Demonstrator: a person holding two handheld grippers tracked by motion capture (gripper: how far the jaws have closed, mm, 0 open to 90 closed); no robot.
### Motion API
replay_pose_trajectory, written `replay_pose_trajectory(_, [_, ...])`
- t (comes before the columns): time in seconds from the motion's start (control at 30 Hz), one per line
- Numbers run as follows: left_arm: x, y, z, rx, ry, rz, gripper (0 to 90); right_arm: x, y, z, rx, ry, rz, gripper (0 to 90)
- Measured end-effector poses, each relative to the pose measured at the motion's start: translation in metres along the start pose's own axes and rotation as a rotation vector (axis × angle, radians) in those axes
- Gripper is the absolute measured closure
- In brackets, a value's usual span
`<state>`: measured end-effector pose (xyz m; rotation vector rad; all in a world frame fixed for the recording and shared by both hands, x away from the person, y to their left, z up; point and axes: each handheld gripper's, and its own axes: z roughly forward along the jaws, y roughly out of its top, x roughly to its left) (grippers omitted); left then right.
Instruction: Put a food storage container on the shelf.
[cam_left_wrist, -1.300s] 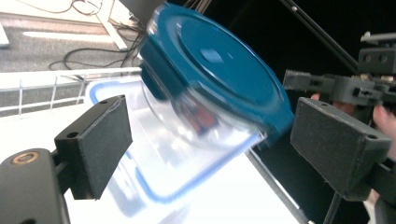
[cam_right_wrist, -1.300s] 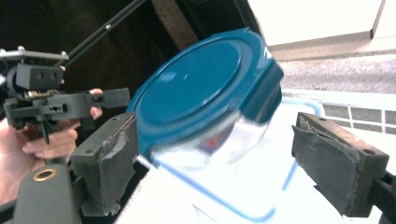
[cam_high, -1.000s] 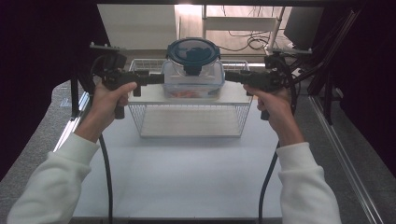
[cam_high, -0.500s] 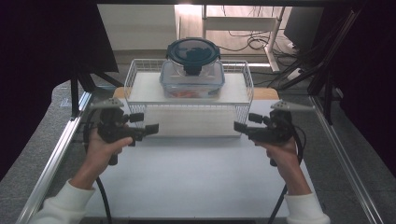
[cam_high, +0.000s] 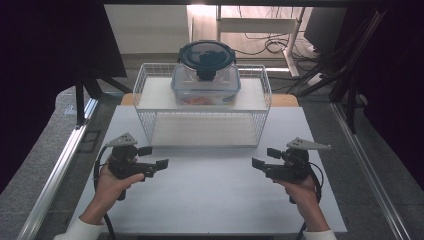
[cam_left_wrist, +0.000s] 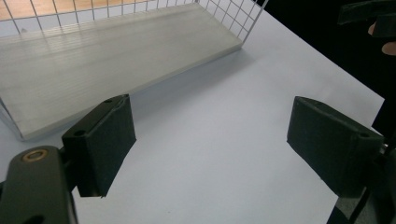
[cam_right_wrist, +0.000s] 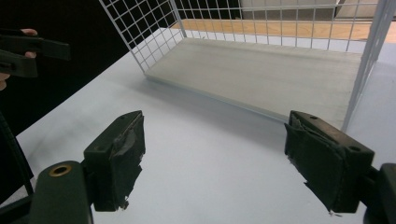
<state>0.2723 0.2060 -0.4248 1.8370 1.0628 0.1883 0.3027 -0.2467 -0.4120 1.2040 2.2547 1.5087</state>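
While low over the white mat (cam_high: 210, 195), both grippers held level and aimed inward at each other, well apart. Left gripper (cam_high: 156, 158) in the left hand (cam_high: 111, 182), jaws spread wide, nothing between them. Right gripper (cam_high: 265, 158) in the right hand (cam_high: 302, 187), jaws likewise released and empty. Beyond them, a wire rack (cam_high: 150, 95) standing on the mat, with a clear box (cam_high: 205, 86) on its top shelf, dark round lid (cam_high: 207, 54) on the box, something orange inside. From each gripper view, open pads over bare mat, rack's lower shelf (cam_left_wrist: 93, 60) just ahead.
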Motion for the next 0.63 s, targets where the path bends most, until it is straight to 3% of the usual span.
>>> replay_pose_trajectory(0.13, [0.0007,-0.0044,0.0041,0.016,0.003,-0.001,14.6,-0.001,-0.0026,0.0001,0.008,-0.021,-0.009,20.0])
replay_pose_trajectory(0.63, [0.0014,-0.0069,0.0023,0.008,0.023,-0.007,14.6,0.0046,-0.0049,0.0017,0.015,-0.048,-0.057,17.8])
